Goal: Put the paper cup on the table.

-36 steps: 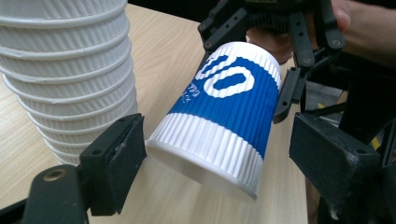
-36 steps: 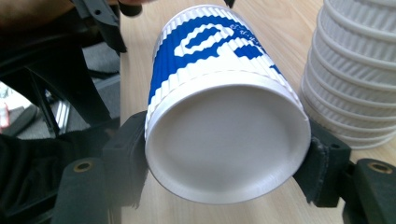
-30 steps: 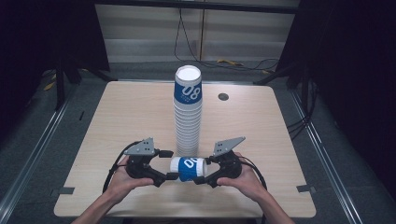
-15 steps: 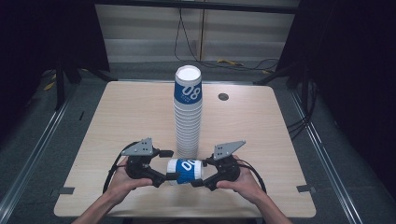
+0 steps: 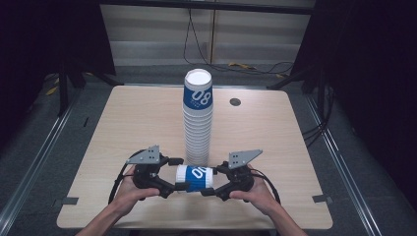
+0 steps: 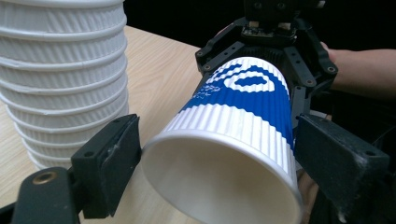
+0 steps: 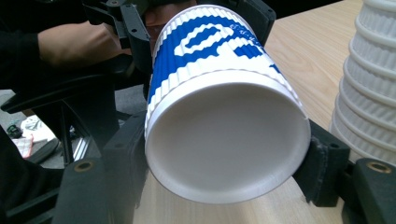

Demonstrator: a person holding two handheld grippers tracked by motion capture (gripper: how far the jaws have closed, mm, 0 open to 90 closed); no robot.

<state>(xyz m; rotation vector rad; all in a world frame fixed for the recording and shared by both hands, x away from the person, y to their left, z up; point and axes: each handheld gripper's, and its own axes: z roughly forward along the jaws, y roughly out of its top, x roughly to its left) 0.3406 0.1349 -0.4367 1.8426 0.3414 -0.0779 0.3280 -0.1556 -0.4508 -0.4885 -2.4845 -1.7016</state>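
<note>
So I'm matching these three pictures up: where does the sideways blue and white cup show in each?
High view: the cup lies sideways at bottom centre, between the two grippers.
Left gripper view: centre right, open mouth toward the camera.
Right gripper view: centre, closed base toward the camera.
Shared landmark: the tall cup stack, at far left and far right in the gripper views.

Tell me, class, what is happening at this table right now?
A person holds a blue-and-white paper cup on its side between two grippers, just in front of a tall cup stack on the wooden table. The left gripper takes the open rim end; the right gripper takes the base end. Both sets of fingers sit against the cup.
</note>
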